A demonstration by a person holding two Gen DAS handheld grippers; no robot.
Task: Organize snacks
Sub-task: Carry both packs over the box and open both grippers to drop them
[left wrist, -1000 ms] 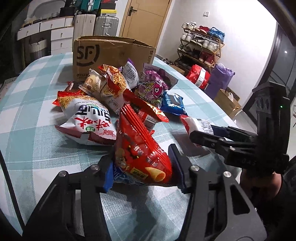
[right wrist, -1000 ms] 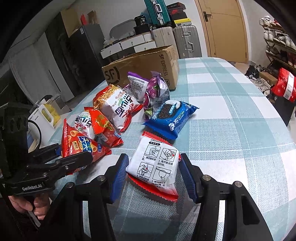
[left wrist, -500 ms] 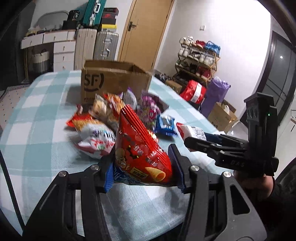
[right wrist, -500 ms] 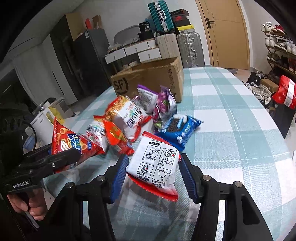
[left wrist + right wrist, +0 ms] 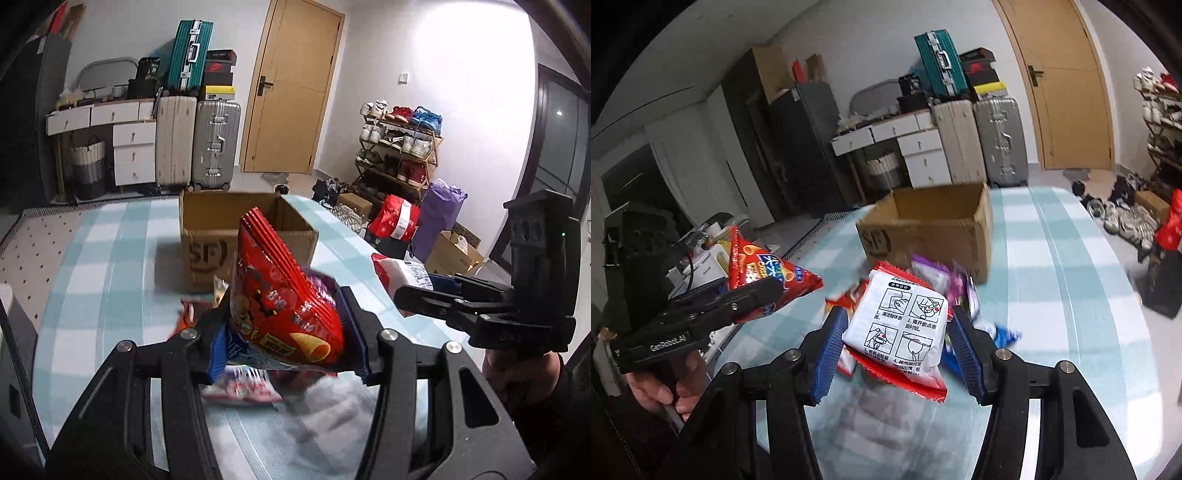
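My left gripper (image 5: 286, 328) is shut on a red chip bag (image 5: 280, 306), held upright in the air above the table. My right gripper (image 5: 899, 347) is shut on a white packet with a red edge and printed instruction pictures (image 5: 897, 325), also lifted off the table. In the left wrist view the right gripper (image 5: 417, 295) shows at the right with its white packet (image 5: 400, 271). In the right wrist view the left gripper (image 5: 753, 299) shows at the left with the red bag (image 5: 764, 273). An open cardboard box (image 5: 934, 229) stands beyond both. Blurred snack bags (image 5: 942, 284) lie below.
The table carries a teal and white checked cloth (image 5: 99, 280). Behind it stand suitcases (image 5: 216, 144), white drawers (image 5: 133, 151) and a wooden door (image 5: 291, 88). A shoe rack (image 5: 399, 147) and bags stand on the floor at the right. A hand (image 5: 661, 387) grips the left tool's handle.
Both grippers have risen with their packets, so the snack pile has dropped low in both views and the box's open top now shows.
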